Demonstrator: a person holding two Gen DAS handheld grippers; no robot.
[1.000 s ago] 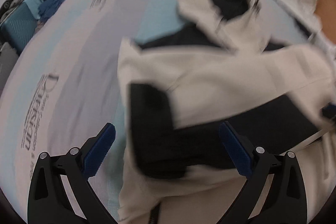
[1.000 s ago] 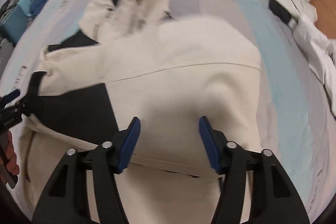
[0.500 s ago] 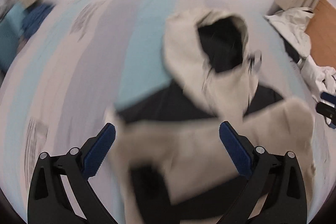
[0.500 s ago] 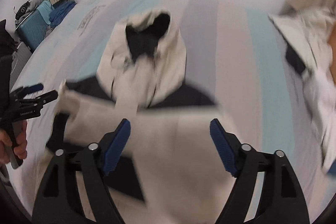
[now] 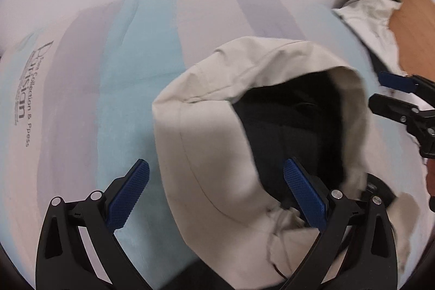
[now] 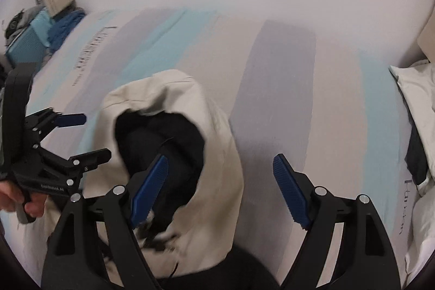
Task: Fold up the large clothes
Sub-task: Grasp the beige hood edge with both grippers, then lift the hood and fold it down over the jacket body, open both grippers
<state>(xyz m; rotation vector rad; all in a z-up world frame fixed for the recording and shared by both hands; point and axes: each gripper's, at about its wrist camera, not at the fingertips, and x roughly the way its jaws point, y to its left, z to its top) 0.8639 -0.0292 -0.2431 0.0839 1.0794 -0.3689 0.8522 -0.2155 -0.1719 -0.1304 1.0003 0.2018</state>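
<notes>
Step in hand, as I read it: hood fold on the hooded jacket. Both grippers are up at the hood end, nothing gripped.

- Hood (image 5: 217, 127): cream shell, black lining, lies opening-up on the bed (image 5: 130, 89), roughly centred on the striped sheet. The rest of the jacket runs out of the bottom of both views, so how far the body is folded can't be judged.
- Left gripper (image 5: 216, 195): fingers wide apart, empty. It hovers over the hood's left half; one pad is over the sheet, the other over the black lining. Contact can't be confirmed.
- Right gripper (image 6: 220, 190): fingers wide apart, empty. Its left pad sits over the lining, its right pad over bare sheet just beside the hood's right edge.
- Drawstring/toggle area at the hood base (image 5: 282, 216) is bunched and blurred.

Next move, my guess: each gripper pinches the hood near its top or side edge, then both flip it down onto the body in one move. The fabric is soft and two-layered, so grab shell and lining together or the lining will slide out. Keep the cord tucked in.

Count:
- 1 hooded jacket, 1 hood
- 2 grippers, 4 blue pads
- 1 bed
- 1 loose pile of white bedding or clothing at the bed's right edge (image 6: 418, 105)
- 1 teal suitcase (image 6: 24, 45) on the far left, with blue cloth beside it
</notes>
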